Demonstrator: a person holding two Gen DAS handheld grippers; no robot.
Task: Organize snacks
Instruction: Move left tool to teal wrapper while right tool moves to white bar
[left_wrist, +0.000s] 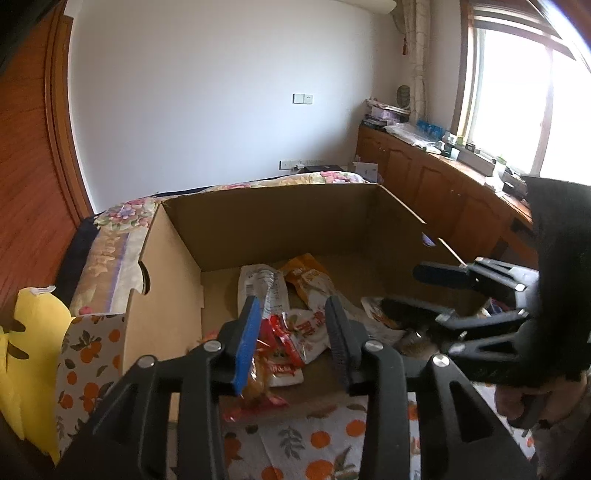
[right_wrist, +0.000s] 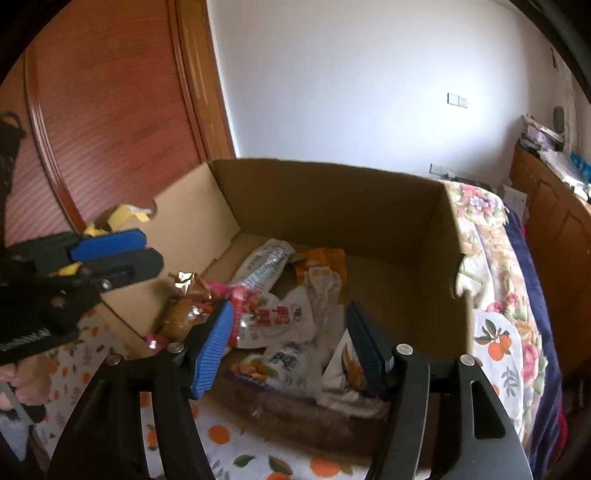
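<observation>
White wall behind cardboard box (left_wrist: 273, 225); both tools hover above its rim.

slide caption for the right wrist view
Right gripper jaws open above snack packets piled in a cardboard box.

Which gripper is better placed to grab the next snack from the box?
Left, probably. The left gripper hangs open right over the red-and-white snack packet in the cardboard box. The right gripper is open too, above a looser pile with no single packet between its fingers.
</observation>
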